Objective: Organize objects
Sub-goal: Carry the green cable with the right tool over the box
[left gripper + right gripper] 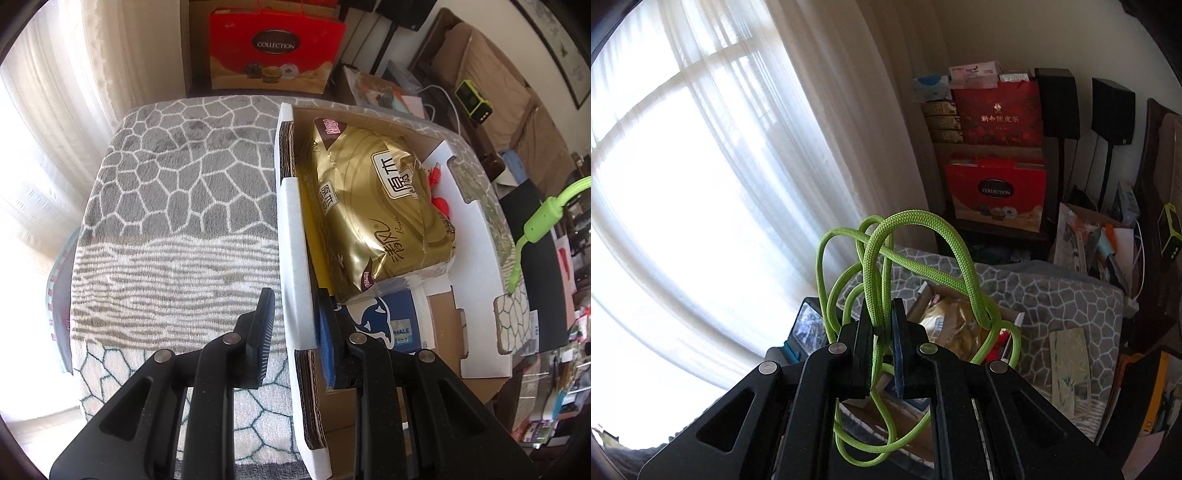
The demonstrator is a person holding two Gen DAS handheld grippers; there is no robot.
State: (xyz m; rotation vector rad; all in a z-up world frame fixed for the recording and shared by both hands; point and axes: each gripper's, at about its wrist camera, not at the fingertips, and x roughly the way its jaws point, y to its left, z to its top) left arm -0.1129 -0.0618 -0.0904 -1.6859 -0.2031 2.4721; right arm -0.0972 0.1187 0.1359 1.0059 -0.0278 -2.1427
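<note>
The left wrist view looks steeply down along its hand-held gripper point(295, 317), close over the cardboard box point(291, 229) and the patterned surface point(177, 192). The right wrist view sits higher and further back, facing more level toward the curtained window point(701, 166) and the room corner. Both views share the box with the gold packet point(376, 206), the red gift bag point(273, 51), and probably the same green cord point(916, 236).

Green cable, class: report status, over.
Right gripper shut on green cable, loops dangling. Left gripper clamps cardboard box wall. Gold pack fills box.
</note>
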